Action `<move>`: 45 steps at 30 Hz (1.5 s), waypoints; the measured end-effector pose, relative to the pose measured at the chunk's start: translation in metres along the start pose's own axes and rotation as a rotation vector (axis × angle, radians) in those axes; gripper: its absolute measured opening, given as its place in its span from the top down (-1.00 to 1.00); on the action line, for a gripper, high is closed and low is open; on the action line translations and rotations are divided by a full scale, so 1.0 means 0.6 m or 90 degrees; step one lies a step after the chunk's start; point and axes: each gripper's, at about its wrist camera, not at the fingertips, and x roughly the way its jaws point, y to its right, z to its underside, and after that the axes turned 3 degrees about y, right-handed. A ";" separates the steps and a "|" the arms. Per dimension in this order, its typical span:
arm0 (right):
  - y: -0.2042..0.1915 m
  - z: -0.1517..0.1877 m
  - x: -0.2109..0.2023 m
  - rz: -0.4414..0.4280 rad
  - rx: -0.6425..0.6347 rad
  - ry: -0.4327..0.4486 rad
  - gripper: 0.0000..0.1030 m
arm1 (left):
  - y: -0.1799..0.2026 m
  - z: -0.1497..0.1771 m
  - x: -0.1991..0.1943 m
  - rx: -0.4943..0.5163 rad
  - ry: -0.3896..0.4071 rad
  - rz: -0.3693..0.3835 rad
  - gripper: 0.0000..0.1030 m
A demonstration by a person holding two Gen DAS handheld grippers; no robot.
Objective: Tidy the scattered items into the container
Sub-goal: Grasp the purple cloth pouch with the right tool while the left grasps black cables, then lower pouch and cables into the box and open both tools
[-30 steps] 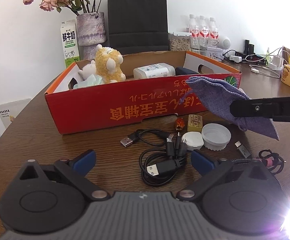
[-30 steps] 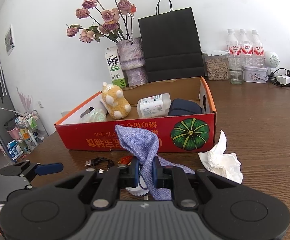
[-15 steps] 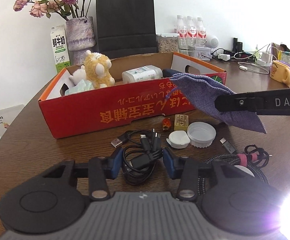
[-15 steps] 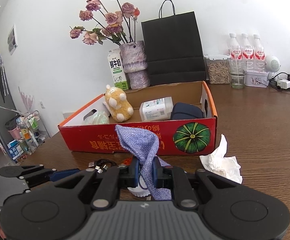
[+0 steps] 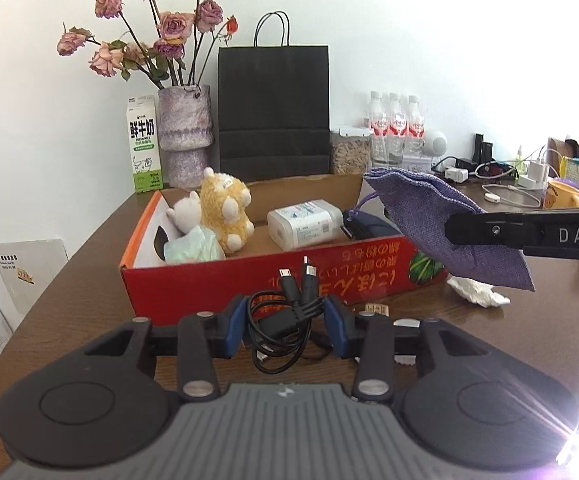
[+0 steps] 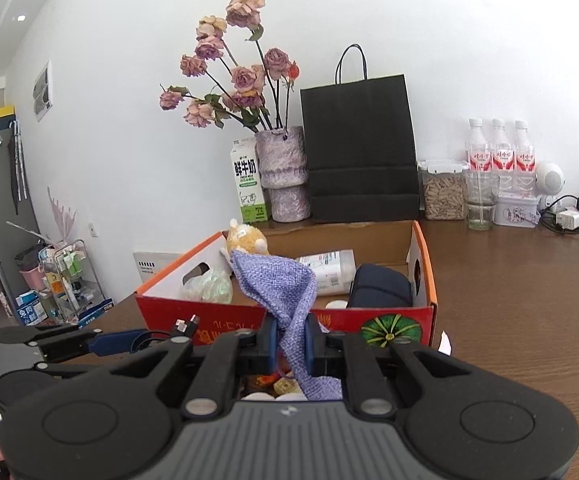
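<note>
Gripping cable bundle (image 5: 285,320), left gripper (image 5: 285,322); right gripper (image 6: 290,340), marked "DAS", clamps purple pouch (image 6: 285,280).

Brown wooden table (image 5: 549,344): red cardboard box (image 5: 249,280) near centre; crumpled white tissue (image 5: 475,294) just beside its pumpkin-printed corner; milk carton (image 5: 144,144), mottled vase (image 5: 185,136), black paper bag (image 5: 273,112), water bottles (image 5: 395,124) along the wall; chargers (image 5: 459,174) at far right

- Milk carton (image 5: 144,146): I read "鲜牛奶", "FRESH MILK" beneath.
- Right gripper (image 5: 529,236) finger: white letters "DAS".
- Red box (image 5: 373,276) front: Chinese print upside down, unreadable.
</note>
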 end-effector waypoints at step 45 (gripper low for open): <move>0.027 -0.055 0.245 0.033 -0.044 -0.003 0.75 | -0.043 -0.086 0.213 -0.057 0.051 -0.071 0.17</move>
